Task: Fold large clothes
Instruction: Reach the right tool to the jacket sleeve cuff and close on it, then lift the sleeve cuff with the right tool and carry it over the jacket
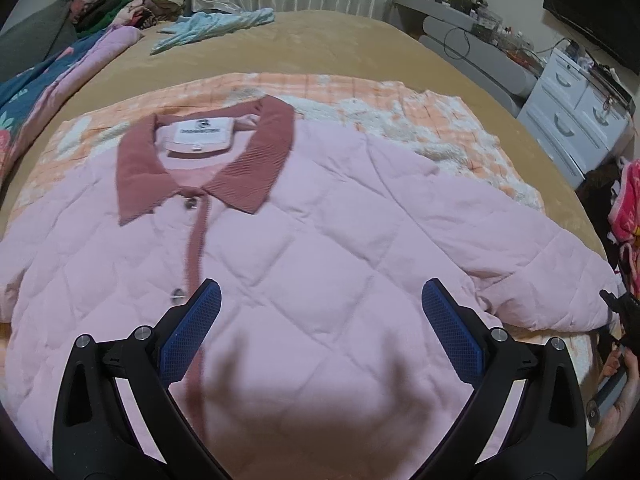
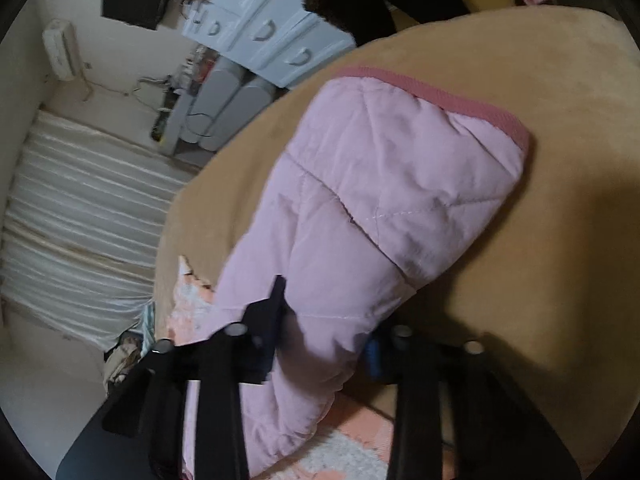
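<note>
Jacket: pale pink diamond-quilted jacket (image 1: 320,216) with ribbed dusty-rose collar lay flat, buttoned, on an orange-checked fleecy blanket (image 1: 432,120) | Surface: tan plush bedspread (image 1: 360,40); white drawer chest (image 1: 576,120) far right | Left gripper (image 1: 320,320): blue pads apart above the front | Right gripper (image 2: 326,320): clamped on the puffy sleeve (image 2: 400,184)

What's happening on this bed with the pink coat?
A person is folding a pink quilted jacket spread front-up on the bed, with a handheld gripper in each hand. The right gripper has pinched the jacket's sleeve near its cuff. The left gripper hangs open above the jacket's front, holding nothing.
</note>
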